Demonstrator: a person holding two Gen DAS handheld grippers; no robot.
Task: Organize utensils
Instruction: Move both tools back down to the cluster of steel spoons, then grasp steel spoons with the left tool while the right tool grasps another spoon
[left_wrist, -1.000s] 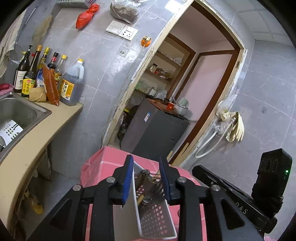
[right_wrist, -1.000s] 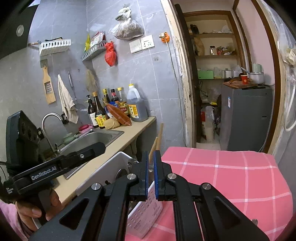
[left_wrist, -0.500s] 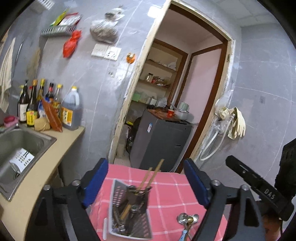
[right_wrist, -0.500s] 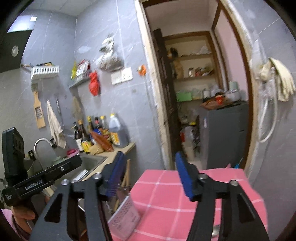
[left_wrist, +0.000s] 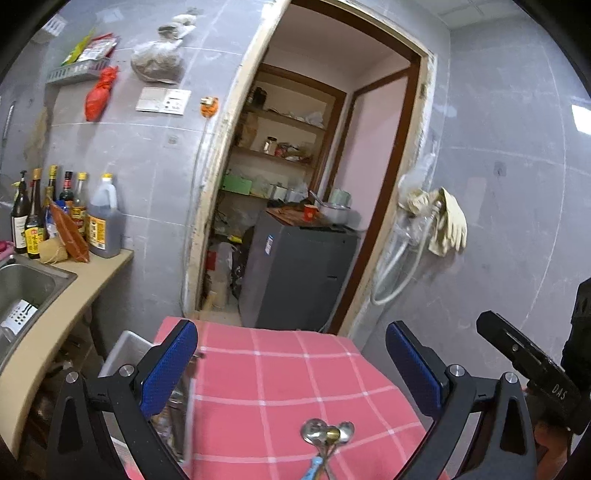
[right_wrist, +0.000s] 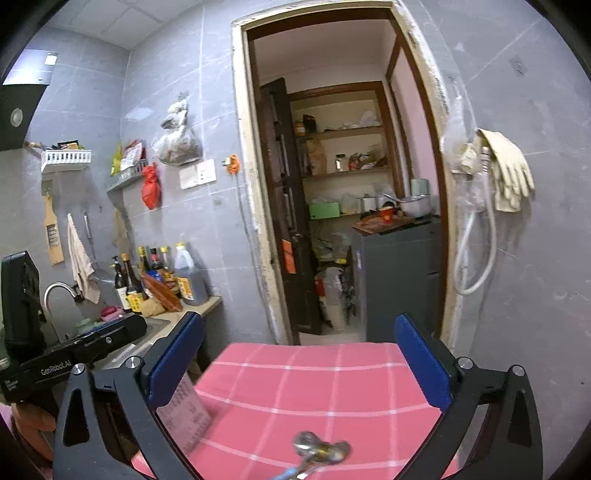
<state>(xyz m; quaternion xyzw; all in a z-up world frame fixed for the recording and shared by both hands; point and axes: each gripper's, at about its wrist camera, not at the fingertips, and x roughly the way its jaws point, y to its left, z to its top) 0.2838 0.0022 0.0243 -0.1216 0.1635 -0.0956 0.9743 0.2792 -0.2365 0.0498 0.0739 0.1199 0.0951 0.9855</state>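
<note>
With each hand-held gripper, left (left_wrist: 291, 365) and right (right_wrist: 299, 360), spread wide and empty, lower 1 squarely over the spoons (left_wrist: 327, 435) lying on the pink-clothed desk (left_wrist: 277, 373) beside the utensil basket (left_wrist: 125, 350).

Pink white-checked tablecloth (left_wrist: 280, 384), blue pads (left_wrist: 168, 369), silver spoons (left_wrist: 327, 432)

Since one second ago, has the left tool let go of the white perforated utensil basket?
Yes. The left tool is open above the pink checked tablecloth, basket at left.
</note>
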